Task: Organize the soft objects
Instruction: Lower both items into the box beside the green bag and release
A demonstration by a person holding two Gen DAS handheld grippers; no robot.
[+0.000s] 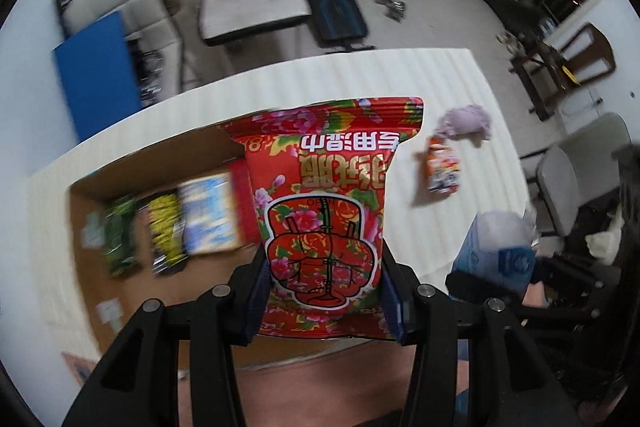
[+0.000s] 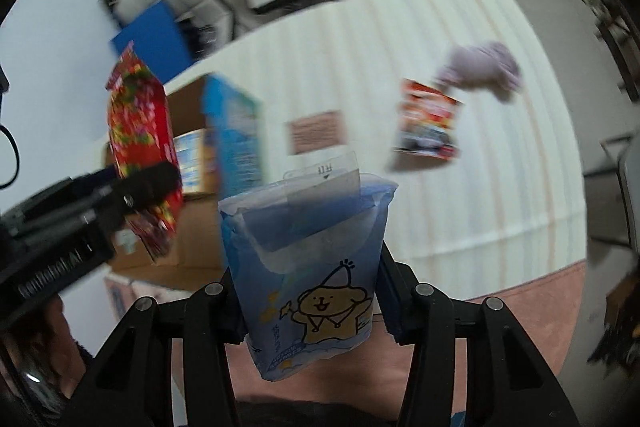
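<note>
The left claw is clenched on a red floral wet-wipe pack, pinching its lower half from both sides so that the pack stands up between the fingers, held in the air above the near right corner of the open cardboard box. The right claw grips a blue tissue pack with a cartoon bear on it in the same way, its clear resealing flap sticking up at the top, raised over the near edge of the table. Both packs are soft and held only by their sides, so a squeeze that slackens could let either one slide down and drop short of the box; the two claws also sit close together, and in the right view the left one crosses just beside the blue pack, so a hasty swing toward the box might knock them together. Inside the box several packets already lie side by side. Farther out on the table an orange snack packet and a lilac cloth bundle lie touching, not yet collected. Both wrists tilt forward and downward, looking onto the table from above.
</note>
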